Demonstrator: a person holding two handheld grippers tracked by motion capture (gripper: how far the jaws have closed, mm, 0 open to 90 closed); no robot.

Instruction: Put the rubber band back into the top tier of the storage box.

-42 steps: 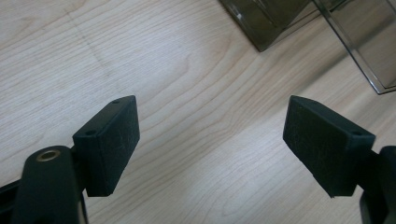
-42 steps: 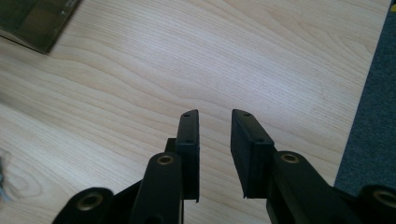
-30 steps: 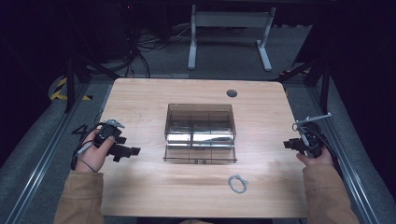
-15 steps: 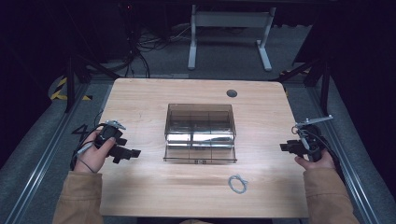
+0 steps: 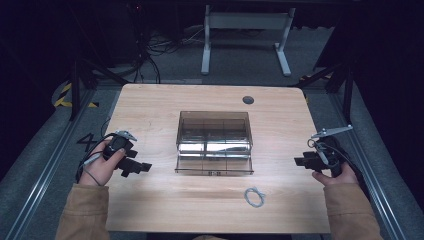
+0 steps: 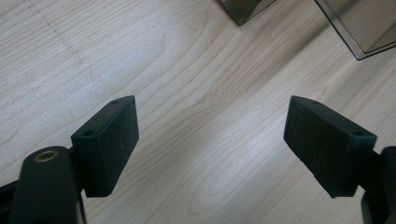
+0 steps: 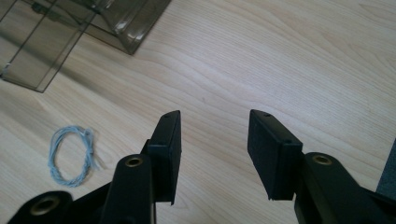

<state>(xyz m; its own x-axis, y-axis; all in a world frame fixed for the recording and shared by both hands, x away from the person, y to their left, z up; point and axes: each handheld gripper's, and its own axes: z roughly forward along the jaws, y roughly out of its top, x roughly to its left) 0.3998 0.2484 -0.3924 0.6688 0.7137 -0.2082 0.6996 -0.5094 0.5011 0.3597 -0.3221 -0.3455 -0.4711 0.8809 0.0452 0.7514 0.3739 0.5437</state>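
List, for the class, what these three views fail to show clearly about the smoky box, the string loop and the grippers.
- Smoky plastic box: glare on its panels in the high view hides whether the compartments hold anything.
- The same box in both gripper views: cut off by the top edge.
- Pale string loop: its knot or ends are too small to tell.
- Right gripper in the high view: jaw gap too small.

1 box (image 5: 214, 142), 1 string loop (image 5: 254, 196)

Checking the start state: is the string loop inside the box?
No, the string loop lies on the table in front of the box.
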